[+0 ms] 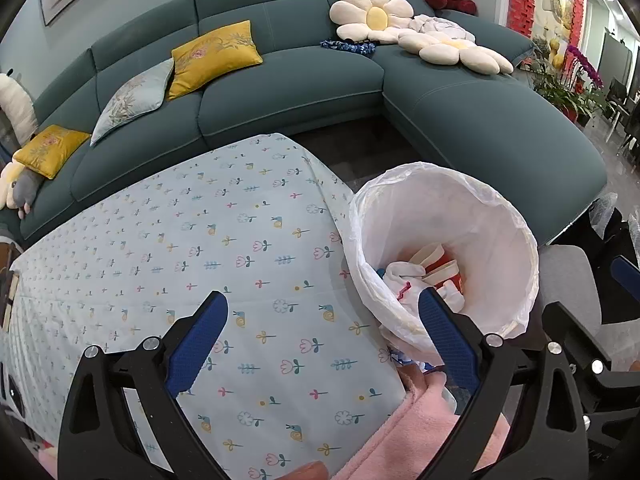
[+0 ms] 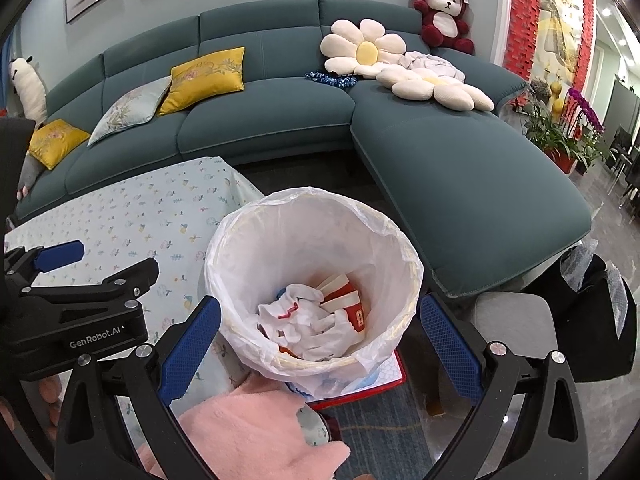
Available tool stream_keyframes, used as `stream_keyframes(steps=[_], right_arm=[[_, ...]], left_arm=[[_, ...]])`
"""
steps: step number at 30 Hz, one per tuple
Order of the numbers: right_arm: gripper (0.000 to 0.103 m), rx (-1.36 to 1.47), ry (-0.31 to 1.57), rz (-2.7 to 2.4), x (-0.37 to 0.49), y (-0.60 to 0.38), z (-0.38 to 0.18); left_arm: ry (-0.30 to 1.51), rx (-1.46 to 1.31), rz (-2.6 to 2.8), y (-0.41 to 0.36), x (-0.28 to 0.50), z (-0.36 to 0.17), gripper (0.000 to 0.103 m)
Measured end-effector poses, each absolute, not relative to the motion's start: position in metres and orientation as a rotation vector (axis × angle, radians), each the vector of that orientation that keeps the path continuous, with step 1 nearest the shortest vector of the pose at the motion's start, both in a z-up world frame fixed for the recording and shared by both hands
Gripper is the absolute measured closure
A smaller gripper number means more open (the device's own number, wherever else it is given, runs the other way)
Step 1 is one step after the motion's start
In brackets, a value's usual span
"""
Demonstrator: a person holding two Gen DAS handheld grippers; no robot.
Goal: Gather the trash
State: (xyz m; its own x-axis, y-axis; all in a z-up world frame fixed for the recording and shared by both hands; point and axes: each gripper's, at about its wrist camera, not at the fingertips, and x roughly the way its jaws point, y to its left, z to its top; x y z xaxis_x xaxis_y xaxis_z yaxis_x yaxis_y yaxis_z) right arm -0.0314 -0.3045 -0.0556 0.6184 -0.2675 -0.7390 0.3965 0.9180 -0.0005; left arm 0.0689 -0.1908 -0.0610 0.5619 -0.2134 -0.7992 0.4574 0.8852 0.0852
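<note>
You are looking at a table [image 1: 120,280] wearing a flowered cloth [image 1: 248,240]; the bin [image 2: 240,248] is standing on the floor beside it.

From my right tongs [image 2: 320,332] I look down into the bin [image 2: 240,248], which stands just off the bench's [image 2: 120,216] right corner, with crumpled wrappers [image 2: 304,320] and paper cups [image 2: 344,292] lying in its bottom. My left tongs [image 1: 324,328] hang over the near right part of the bench, with the bin to their right and one finger [image 1: 444,332] in front of its rim. Behind bench and bin runs the sofa [image 2: 280,120], its chaise reaching forward on the right past the bin, with cushions [image 2: 204,76] to the left, flower pillows [image 2: 364,52] toward the corner and a plush bear [image 2: 444,16] on the backrest behind them.
</note>
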Motion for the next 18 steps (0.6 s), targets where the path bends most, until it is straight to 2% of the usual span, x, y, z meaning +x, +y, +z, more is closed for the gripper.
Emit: stream_keyframes(steps=[18], right_arm=[[0.007,0.164,0.836,-0.382,-0.0321,-0.3066,-0.0619]], left_arm=[[0.908,0.268,-0.403,-0.1911,0.0657,-0.0623,0.011]])
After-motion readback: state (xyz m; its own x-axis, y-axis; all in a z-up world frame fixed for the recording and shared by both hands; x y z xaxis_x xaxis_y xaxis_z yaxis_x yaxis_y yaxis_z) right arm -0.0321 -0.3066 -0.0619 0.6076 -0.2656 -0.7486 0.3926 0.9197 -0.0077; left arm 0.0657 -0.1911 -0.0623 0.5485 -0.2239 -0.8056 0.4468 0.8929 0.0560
